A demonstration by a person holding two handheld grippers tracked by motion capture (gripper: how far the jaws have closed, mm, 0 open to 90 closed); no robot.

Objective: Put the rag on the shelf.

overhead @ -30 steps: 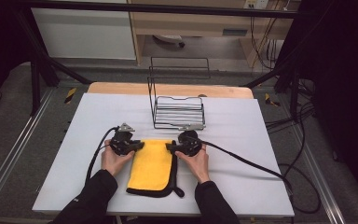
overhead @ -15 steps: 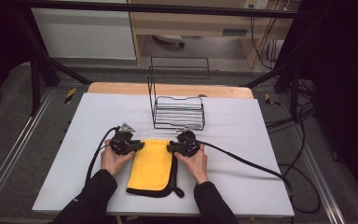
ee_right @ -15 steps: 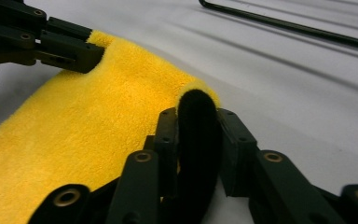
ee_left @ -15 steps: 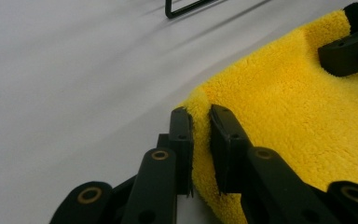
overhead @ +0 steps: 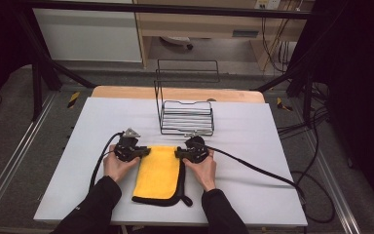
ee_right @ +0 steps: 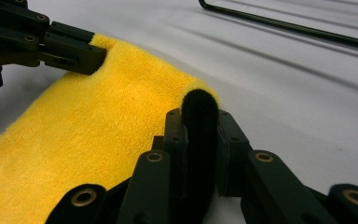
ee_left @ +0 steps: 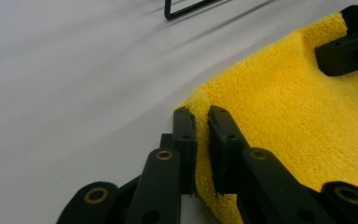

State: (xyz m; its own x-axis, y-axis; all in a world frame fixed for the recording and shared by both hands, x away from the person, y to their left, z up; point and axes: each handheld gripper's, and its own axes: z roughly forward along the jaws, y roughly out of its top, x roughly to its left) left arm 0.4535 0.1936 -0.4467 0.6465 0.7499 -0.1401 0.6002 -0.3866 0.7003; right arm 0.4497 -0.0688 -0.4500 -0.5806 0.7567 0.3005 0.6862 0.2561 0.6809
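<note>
A yellow cloth [overhead: 158, 170] with black trim lies folded on the white table [overhead: 272, 146], between the person's two hands. My left gripper [overhead: 146, 152] is shut on the cloth's far left corner; in the left gripper view yellow pile [ee_left: 298, 116] is pinched between the jaws of my left gripper [ee_left: 200, 116]. My right gripper [overhead: 177, 153] holds the far right corner. Its jaws have just been closing, and in the right gripper view my right gripper [ee_right: 198, 116] presses on the black-trimmed edge of the cloth [ee_right: 98, 121].
A black wire rack [overhead: 185, 114] stands just beyond the cloth, with a taller wire back. A black cable [overhead: 253, 168] trails right from the right gripper across the table. Bare white tabletop lies to either side of the hands.
The right gripper has edged slightly toward the cloth's far right corner. The left hand and the cloth lie as before.
</note>
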